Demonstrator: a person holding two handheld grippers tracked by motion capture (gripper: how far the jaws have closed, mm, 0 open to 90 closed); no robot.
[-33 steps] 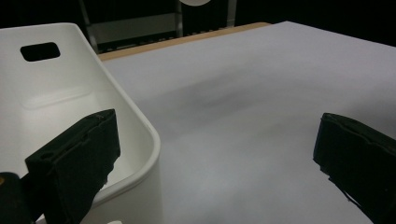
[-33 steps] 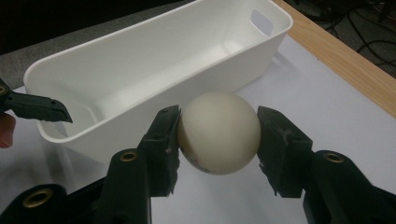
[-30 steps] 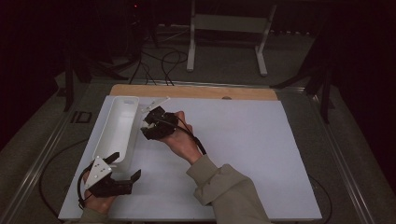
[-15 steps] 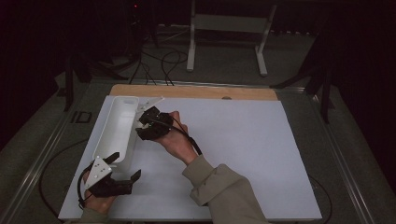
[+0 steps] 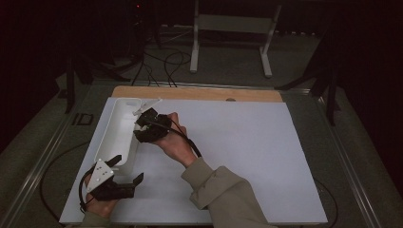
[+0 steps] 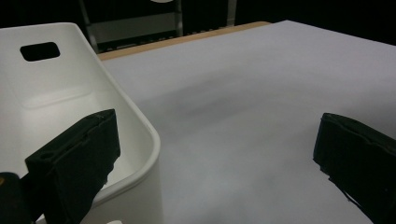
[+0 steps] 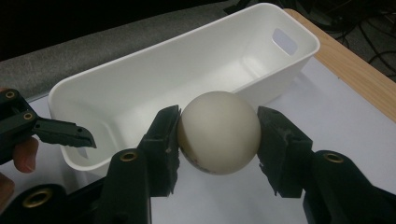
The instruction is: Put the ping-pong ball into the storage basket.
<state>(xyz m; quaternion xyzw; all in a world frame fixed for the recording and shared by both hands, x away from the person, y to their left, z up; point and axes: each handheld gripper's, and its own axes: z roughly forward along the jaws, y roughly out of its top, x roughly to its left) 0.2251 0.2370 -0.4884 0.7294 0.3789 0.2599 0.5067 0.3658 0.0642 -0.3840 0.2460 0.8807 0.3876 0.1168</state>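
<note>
On the tabletop (image 5: pixel 247 156) the long white bin (image 5: pixel 119 130) lies at the left; the left gripper (image 5: pixel 124 176) waits at its near end, fingers spread wide around nothing. Since a second ago the right gripper (image 5: pixel 142 124) has slid left up against the bin's right wall, fingers clamped on the cream ball (image 7: pixel 218 132), so I judge the drop is close.

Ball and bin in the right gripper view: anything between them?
No. In the right gripper view the ball, clamped by the right gripper, hangs just short of the bin; only bare white table sheet lies between them.
</note>
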